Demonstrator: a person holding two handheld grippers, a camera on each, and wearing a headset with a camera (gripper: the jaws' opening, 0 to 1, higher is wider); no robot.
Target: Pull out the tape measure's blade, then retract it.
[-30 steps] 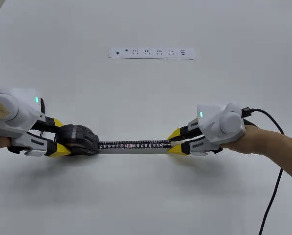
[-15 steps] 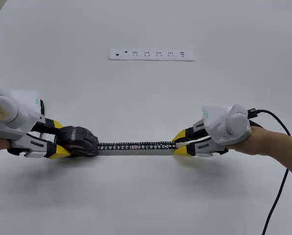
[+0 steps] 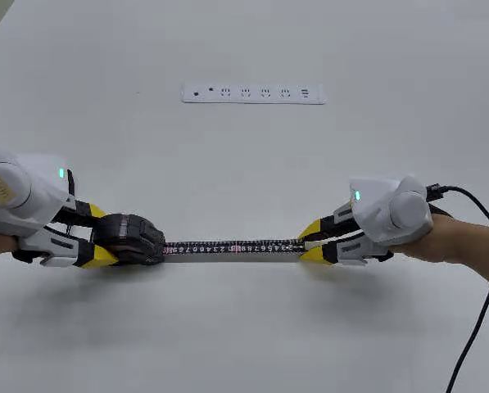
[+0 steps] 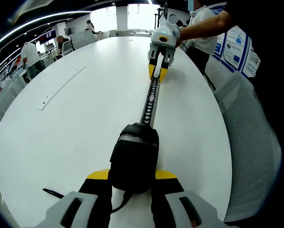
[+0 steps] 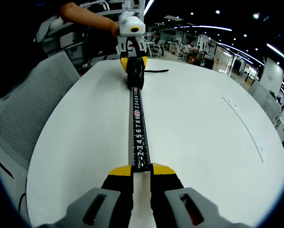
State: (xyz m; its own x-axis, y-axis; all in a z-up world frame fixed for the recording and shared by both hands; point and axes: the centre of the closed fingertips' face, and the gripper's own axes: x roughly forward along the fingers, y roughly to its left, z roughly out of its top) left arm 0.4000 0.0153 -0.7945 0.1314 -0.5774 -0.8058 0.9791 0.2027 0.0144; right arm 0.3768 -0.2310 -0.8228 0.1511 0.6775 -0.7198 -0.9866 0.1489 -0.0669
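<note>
A black tape measure case (image 3: 132,237) rests on the white table, and my left gripper (image 3: 97,232) is shut on it from the left. In the left gripper view the case (image 4: 134,156) sits between the yellow-tipped jaws. Its blade (image 3: 232,247), dark with white numbers, runs out flat to the right. My right gripper (image 3: 313,241) is shut on the blade's end. In the right gripper view the blade (image 5: 138,133) leads from the right gripper (image 5: 141,171) to the case (image 5: 135,71) held by the left gripper (image 5: 131,59). The right gripper (image 4: 157,71) appears far off in the left gripper view.
A white power strip (image 3: 252,92) lies across the far middle of the table (image 3: 244,327). A black cable (image 3: 473,311) trails from the right gripper toward the near right edge. Mesh office chairs (image 5: 32,104) stand along the table's side.
My right gripper has moved to the right with the blade's end, so more blade is out of the case. The left gripper and case have stayed put.
</note>
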